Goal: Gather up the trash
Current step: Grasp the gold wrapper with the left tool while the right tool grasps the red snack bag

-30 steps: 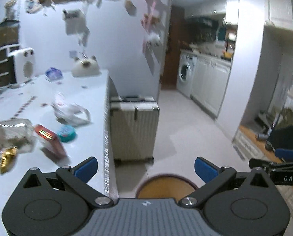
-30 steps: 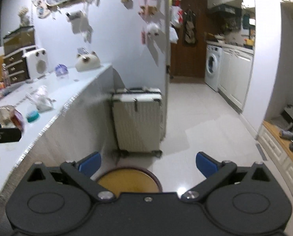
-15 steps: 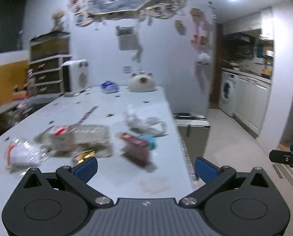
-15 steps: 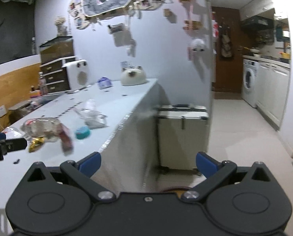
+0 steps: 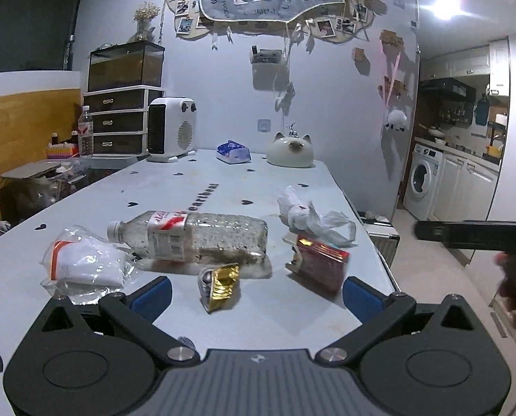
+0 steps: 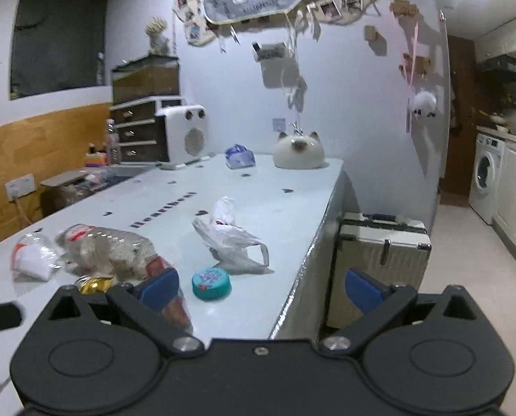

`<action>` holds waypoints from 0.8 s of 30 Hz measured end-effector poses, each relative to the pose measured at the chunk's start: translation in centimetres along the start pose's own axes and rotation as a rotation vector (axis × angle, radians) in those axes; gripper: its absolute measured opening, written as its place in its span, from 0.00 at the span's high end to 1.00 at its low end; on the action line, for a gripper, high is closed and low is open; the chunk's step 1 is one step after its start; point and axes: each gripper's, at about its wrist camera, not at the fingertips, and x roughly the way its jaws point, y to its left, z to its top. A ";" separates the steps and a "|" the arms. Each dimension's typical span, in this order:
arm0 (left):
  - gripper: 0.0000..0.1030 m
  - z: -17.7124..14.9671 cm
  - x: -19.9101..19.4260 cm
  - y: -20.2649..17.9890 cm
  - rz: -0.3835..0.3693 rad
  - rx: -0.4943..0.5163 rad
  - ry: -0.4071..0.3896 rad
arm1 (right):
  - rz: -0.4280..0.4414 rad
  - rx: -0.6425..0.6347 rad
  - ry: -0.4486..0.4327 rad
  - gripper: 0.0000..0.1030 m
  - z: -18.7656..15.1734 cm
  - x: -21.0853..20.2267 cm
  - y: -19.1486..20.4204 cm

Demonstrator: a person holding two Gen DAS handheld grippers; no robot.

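Trash lies on the white table [image 5: 195, 187]: a clear plastic bottle [image 5: 202, 235] on its side, a clear bag with white contents [image 5: 84, 263], a gold wrapper [image 5: 219, 284], a red packet [image 5: 320, 260] and a crumpled white plastic bag [image 5: 309, 218]. My left gripper [image 5: 256, 298] is open and empty just before the gold wrapper. My right gripper [image 6: 261, 286] is open and empty near the table's right edge, by a teal lid [image 6: 211, 283] and the plastic bag [image 6: 233, 239]. The bottle [image 6: 108, 249] shows there too.
At the table's far end stand a white heater [image 5: 171, 128], a blue tissue pack [image 5: 233, 150] and a cat-shaped jar [image 5: 290, 149]. A pale suitcase [image 6: 379, 249] stands on the floor beside the table. A washing machine [image 6: 484, 176] and cabinets are at the right.
Both grippers have swung left from the floor and suitcase toward the table. The trash now lies straight ahead of them. Both stay open.
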 end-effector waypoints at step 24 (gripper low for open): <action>0.28 0.7 10.4 5.6 -0.112 0.020 0.162 | 0.135 -0.007 0.179 0.32 -2.5 7.3 7.0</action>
